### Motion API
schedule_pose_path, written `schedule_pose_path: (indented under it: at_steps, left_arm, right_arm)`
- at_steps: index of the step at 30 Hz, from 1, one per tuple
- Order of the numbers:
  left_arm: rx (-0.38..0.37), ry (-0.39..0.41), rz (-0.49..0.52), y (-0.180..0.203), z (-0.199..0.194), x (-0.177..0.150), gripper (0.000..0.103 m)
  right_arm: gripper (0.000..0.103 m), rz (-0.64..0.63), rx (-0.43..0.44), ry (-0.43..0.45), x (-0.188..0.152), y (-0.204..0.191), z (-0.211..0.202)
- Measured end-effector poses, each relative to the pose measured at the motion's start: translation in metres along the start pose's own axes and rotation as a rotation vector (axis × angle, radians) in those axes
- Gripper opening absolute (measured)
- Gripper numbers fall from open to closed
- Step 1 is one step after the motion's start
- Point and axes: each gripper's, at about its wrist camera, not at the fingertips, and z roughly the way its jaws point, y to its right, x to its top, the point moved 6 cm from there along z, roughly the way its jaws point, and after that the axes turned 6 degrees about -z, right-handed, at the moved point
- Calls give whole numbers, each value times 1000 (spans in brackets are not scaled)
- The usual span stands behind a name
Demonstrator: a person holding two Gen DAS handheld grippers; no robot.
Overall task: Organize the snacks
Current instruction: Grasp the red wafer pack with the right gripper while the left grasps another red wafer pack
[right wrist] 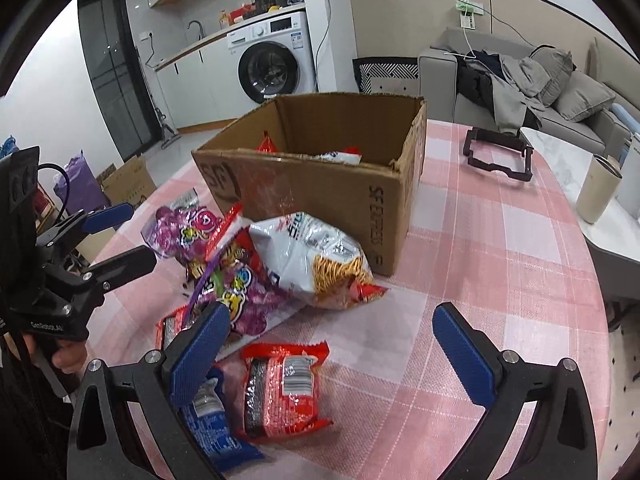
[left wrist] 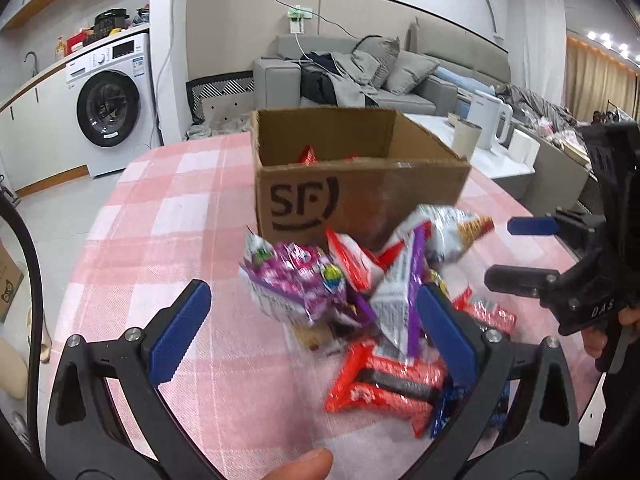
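The snack packets [left wrist: 360, 300] are lying in a loose heap on the pink checked surface [left wrist: 160, 208], just in front of the cardboard box [left wrist: 352, 176], which is standing open with a red wrapper [left wrist: 307, 155] showing inside it. In the left wrist view, the left gripper [left wrist: 316, 320] is hovering over the near side of the heap with its jaws standing wide apart and holding nothing; a purple packet [left wrist: 292, 280] is sitting between them, a pair of red packets [left wrist: 392, 384] is lying low beside the right blue pad, and a white bag [left wrist: 448, 236] is leaning near the box front. The right gripper [left wrist: 516, 248] is reaching in from the right edge, its jaws also parted, clear of the heap. In the right wrist view, the right gripper [right wrist: 332, 344] is hanging above the surface with its jaws spread and empty; a red packet [right wrist: 284, 388] is lying flat between them, a blue packet [right wrist: 212, 428] is lying under the left pad, and the white bag [right wrist: 316, 260] is resting against the box [right wrist: 320, 196]. The left gripper [right wrist: 124, 232] is coming in from the left edge with its jaws apart, close to the purple packet [right wrist: 184, 232]. A black frame [right wrist: 498, 156] is lying well apart on the surface beyond the box.
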Motion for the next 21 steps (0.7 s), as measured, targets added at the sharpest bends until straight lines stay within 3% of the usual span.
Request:
schedule_pose_path:
  at_steps: [21]
  left_arm:
    - [-76,-173,96,18,20,-48,102]
  right_arm:
    - [103,-111,27,-141,-41,-18,20]
